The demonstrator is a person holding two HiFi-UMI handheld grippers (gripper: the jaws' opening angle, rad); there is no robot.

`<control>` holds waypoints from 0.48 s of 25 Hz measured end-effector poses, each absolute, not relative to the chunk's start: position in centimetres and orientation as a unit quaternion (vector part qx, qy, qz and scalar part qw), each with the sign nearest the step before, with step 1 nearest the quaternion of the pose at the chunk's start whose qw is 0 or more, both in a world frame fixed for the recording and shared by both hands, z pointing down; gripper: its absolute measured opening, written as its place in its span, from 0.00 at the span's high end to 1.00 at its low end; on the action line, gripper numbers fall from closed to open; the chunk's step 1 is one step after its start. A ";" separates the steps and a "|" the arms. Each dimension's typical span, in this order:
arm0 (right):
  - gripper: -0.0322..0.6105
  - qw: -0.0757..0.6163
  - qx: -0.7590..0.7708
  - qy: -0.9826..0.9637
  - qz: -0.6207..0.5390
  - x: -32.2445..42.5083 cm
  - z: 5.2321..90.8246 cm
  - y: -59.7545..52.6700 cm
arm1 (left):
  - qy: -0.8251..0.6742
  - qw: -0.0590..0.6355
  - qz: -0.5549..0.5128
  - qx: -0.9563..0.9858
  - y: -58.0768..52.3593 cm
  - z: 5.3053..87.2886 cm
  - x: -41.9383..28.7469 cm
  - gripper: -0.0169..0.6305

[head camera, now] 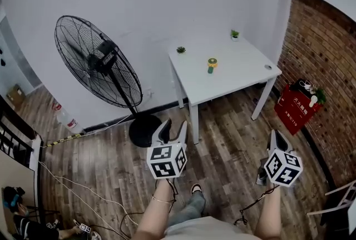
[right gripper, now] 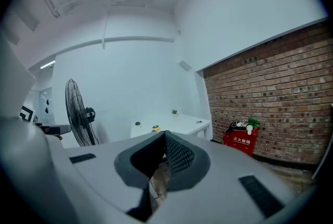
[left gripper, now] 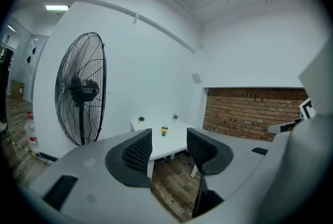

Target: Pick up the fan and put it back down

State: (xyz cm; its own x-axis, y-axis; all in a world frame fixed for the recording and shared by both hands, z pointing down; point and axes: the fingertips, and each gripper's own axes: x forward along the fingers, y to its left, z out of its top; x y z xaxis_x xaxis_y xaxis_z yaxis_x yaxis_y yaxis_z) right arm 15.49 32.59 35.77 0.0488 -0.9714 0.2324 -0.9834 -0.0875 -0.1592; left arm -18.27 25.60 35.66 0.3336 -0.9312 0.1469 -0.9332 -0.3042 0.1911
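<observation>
A small yellow and green fan [head camera: 212,64] stands upright on the white table [head camera: 239,74]. It also shows as the small fan [left gripper: 164,131] in the left gripper view and the small fan [right gripper: 155,128] in the right gripper view. A tall black pedestal fan [head camera: 97,60] stands on the wood floor left of the table. My left gripper [head camera: 173,125] hangs open over the floor near the table's front left leg, nothing between its jaws. My right gripper [head camera: 275,136] is shut and empty, in front of the table's right side. Both are well short of the table top.
Two little potted plants [head camera: 181,50] [head camera: 235,34] sit at the table's back edge. A red crate [head camera: 297,105] stands by the brick wall on the right. A white bottle [head camera: 67,119] and cables lie on the floor at left; a person [head camera: 22,216] crouches at lower left.
</observation>
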 end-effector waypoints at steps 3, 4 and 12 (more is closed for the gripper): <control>0.95 0.022 0.724 -0.675 0.139 15.2 35.3 29.3 | -0.571 0.119 0.004 0.812 22.1 35.2 -18.1 0.65; 0.95 0.023 0.724 -0.676 0.138 15.1 35.1 28.2 | -0.570 0.118 0.004 0.813 21.0 35.1 -18.1 0.65; 0.95 0.035 0.724 -0.678 0.119 13.4 33.0 19.2 | -0.565 0.129 -0.020 0.815 12.0 34.0 -19.5 0.65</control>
State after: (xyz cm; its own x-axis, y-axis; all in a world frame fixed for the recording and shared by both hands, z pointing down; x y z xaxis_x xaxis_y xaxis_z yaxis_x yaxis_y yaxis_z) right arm 13.36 19.24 32.96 0.0521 -0.9741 0.2202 -0.9908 -0.0779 -0.1106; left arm -19.49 12.05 34.02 0.3612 -0.9256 0.1134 -0.9154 -0.3288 0.2321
